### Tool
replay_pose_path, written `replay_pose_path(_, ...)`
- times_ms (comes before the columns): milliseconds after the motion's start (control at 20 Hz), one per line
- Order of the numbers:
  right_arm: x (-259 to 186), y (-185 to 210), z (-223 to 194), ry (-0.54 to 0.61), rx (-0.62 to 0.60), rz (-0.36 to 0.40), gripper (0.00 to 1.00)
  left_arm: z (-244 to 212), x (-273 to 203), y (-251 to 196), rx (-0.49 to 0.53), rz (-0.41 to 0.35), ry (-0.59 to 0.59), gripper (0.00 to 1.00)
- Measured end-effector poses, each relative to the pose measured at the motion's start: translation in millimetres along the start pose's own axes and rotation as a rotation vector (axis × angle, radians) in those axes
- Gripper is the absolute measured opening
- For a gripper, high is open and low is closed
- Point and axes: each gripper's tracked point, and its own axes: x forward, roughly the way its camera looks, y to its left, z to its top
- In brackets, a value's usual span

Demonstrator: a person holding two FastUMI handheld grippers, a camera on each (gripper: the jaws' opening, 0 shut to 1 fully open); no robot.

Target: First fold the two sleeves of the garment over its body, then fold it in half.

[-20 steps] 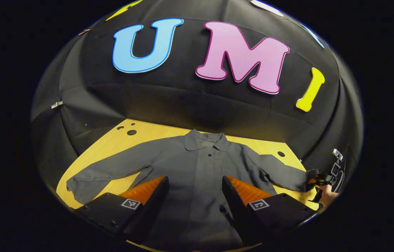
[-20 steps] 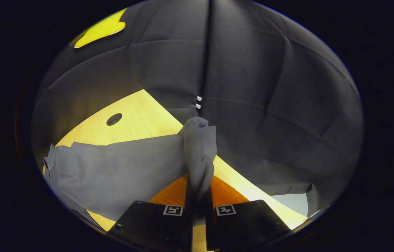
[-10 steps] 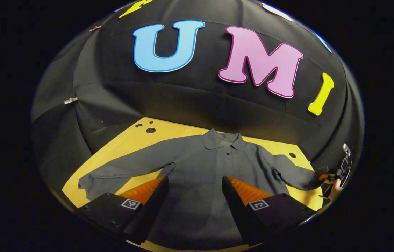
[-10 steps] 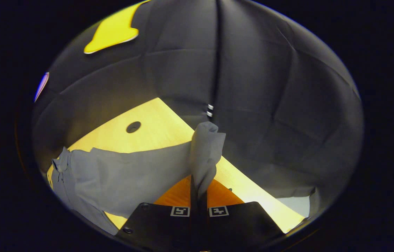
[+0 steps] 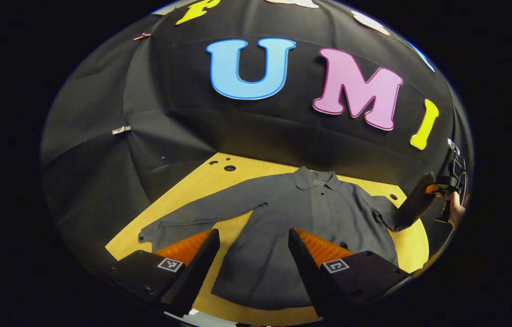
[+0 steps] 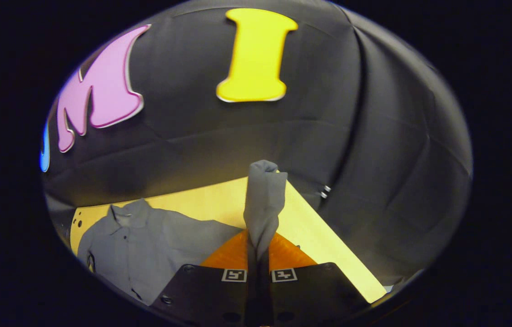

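Wooden table: grey garment lies flat, front up, collar toward the wall. My right gripper pinches the right sleeve cuff, lifted clear for folding over the body (I judge). My left gripper hovers spread wide, holding nothing, above the hem.

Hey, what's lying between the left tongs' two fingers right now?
In the left gripper view, the open left tongs frame the grey shirt's lower body, which lies flat on the wooden table.
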Motion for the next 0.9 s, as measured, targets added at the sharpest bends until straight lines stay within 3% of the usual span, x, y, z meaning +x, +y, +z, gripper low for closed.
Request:
replay_pose_path(150, -4, 64, 13, -0.025, -0.049, 0.076, 0.05, -16, -13, 20, 0.018, 0.029, 0.008, 0.96)
replay_pose_path(350, -15, 155, 5, -0.019, -0.06, 0.199, 0.05, -47, -28, 44, -0.065, 0.065, 0.058, 0.96)
replay_pose_path(650, -39, 289, -41, 0.041, -0.125, 0.389, 0.05, -69, -43, 82, -0.132, 0.136, 0.077, 0.96)
replay_pose_path(900, -51, 377, -79, 0.08, -0.204, 0.496, 0.05, -79, -56, 116, -0.142, 0.198, 0.073, 0.96)
